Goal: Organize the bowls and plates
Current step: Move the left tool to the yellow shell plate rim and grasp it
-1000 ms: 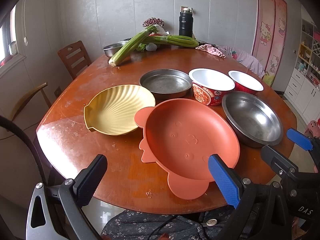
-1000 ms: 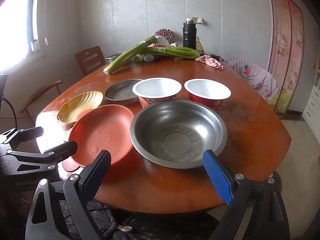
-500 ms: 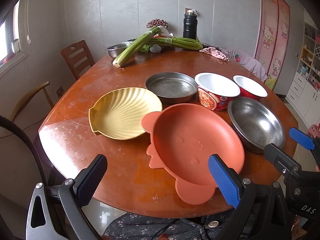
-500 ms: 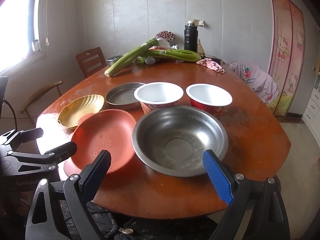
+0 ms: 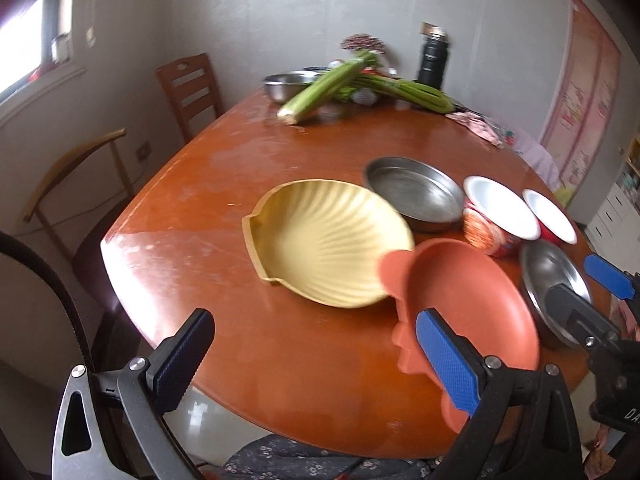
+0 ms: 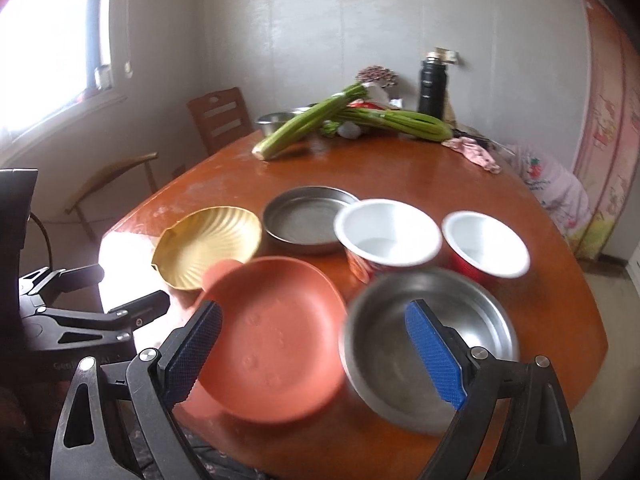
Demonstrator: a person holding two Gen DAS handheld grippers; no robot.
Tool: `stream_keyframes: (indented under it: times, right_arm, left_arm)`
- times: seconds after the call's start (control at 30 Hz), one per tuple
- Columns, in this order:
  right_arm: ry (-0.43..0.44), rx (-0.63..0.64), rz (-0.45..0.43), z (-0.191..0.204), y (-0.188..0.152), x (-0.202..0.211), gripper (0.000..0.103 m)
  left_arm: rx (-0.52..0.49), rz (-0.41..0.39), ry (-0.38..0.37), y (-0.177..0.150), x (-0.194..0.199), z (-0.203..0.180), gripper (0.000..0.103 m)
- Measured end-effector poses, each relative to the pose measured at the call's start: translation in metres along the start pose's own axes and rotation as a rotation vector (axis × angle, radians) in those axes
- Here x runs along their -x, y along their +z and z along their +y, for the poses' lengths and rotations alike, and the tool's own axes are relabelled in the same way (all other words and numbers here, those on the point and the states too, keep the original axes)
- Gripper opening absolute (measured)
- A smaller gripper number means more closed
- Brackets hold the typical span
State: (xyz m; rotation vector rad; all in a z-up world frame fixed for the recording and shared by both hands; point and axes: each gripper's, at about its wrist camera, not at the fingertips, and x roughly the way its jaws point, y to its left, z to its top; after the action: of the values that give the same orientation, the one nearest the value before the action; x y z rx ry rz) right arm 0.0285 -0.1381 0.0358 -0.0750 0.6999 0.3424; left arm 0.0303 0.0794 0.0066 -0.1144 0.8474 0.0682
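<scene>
On the round wooden table lie a yellow shell-shaped plate (image 5: 332, 244) (image 6: 208, 246), an orange animal-shaped plate (image 5: 468, 304) (image 6: 272, 336), a flat steel pan (image 5: 414, 192) (image 6: 308, 218), a wide steel bowl (image 5: 556, 284) (image 6: 428, 340) and two red paper bowls (image 5: 500, 216) (image 6: 386, 236) (image 6: 484, 244). My left gripper (image 5: 316, 364) hangs open near the table's front edge, below the yellow plate. My right gripper (image 6: 316, 352) is open over the orange plate and steel bowl. Both hold nothing.
At the far side lie celery stalks (image 5: 324, 88) (image 6: 304, 124), a steel bowl (image 5: 288, 84), a black flask (image 5: 434, 56) (image 6: 432, 86) and a pink cloth (image 6: 472, 152). Wooden chairs (image 5: 188, 88) (image 6: 218, 116) stand at the left. The table's front edge (image 5: 280, 424) is close.
Both views have swung left and moved in towards the table; the dishes now sit further right in the left wrist view. Both grippers stay open. No dish has moved.
</scene>
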Motion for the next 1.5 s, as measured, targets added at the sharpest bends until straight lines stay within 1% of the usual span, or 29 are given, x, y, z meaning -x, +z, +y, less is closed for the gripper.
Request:
stream_keyframes:
  times: [0.1,0.2,0.23,0.33,0.53,0.73,0.8,0.9,0.93,1.0,1.03,1.07,1.13,1.17,1.27,1.43,1.5]
  right_arm:
    - [0.021,0.028,0.016,0.011,0.017,-0.013,0.094]
    - [0.061,0.029,0.043,0.018,0.031,-0.028,0.094]
    - [0.086,0.026,0.066,0.021,0.036,-0.035,0.094]
    - [0.112,0.026,0.103,0.029,0.048,-0.055,0.094]
    - [0.108,0.035,0.200,0.039,0.058,-0.094,0.093]
    - [0.094,0.018,0.259,0.038,0.062,-0.119,0.090]
    - [0.110,-0.002,0.283,0.034,0.064,-0.126,0.088]
    - [0.117,-0.015,0.308,0.032,0.064,-0.137,0.077]
    - [0.117,-0.009,0.321,0.034,0.064,-0.141,0.072]
    - [0.124,-0.001,0.338,0.037,0.063,-0.148,0.065]
    - [0.133,0.000,0.353,0.039,0.062,-0.152,0.059]
    - [0.146,-0.004,0.364,0.040,0.062,-0.156,0.056]
    - [0.148,-0.008,0.379,0.040,0.061,-0.161,0.054]
    - [0.147,-0.009,0.383,0.041,0.061,-0.163,0.052]
    - [0.138,-0.016,0.389,0.041,0.062,-0.169,0.051]
    - [0.143,-0.018,0.403,0.043,0.063,-0.176,0.050]
    - [0.150,-0.011,0.400,0.045,0.062,-0.176,0.048]
  left_arm:
    - [0.038,0.018,0.021,0.008,-0.008,0.020,0.101]
    - [0.067,0.041,0.031,0.016,-0.018,0.036,0.101]
    - [0.077,0.049,0.028,0.018,-0.021,0.040,0.101]
    - [0.083,0.075,0.010,0.024,-0.031,0.046,0.101]
    - [0.081,0.107,0.001,0.037,-0.049,0.049,0.101]
    - [0.080,0.145,0.003,0.048,-0.069,0.053,0.101]
    - [0.075,0.154,-0.002,0.050,-0.074,0.053,0.101]
    - [0.077,0.166,-0.008,0.053,-0.080,0.054,0.101]
    - [0.080,0.168,-0.008,0.054,-0.082,0.054,0.100]
    - [0.088,0.172,-0.024,0.056,-0.084,0.056,0.095]
    - [0.092,0.175,-0.033,0.056,-0.086,0.058,0.094]
    - [0.095,0.180,-0.043,0.057,-0.088,0.058,0.092]
    - [0.097,0.186,-0.058,0.058,-0.092,0.059,0.090]
    - [0.099,0.190,-0.072,0.058,-0.093,0.059,0.084]
    - [0.110,0.218,-0.113,0.057,-0.099,0.060,0.068]
    - [0.110,0.218,-0.149,0.056,-0.102,0.058,0.059]
    - [0.106,0.213,-0.159,0.057,-0.101,0.057,0.053]
